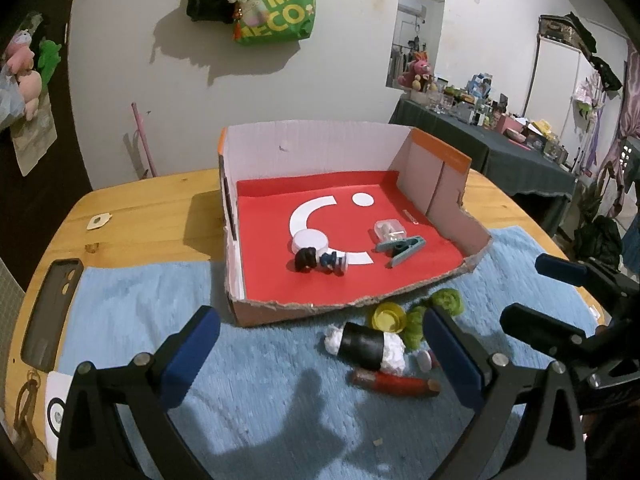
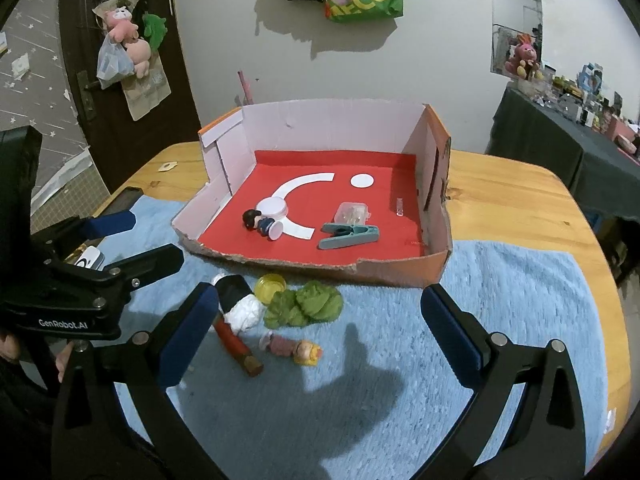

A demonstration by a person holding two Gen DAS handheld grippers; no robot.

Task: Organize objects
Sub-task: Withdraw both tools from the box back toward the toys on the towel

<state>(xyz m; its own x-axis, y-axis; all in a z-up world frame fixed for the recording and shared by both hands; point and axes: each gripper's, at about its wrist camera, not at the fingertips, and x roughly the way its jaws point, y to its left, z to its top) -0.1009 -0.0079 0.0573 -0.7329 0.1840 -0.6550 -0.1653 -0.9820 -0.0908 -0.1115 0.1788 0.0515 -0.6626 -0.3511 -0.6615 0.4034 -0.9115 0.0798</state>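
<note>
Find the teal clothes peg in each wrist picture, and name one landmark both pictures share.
Left wrist view: the teal clothes peg lies in the box, right of centre on the red floor.
Right wrist view: the peg lies near the box's torn front edge, right of centre.
Shared landmark: the white dot.

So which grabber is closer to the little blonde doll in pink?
Probably right. The right gripper has the small blonde doll in pink lying between its open fingers; the left gripper sits further left, its finger hiding her.
</note>
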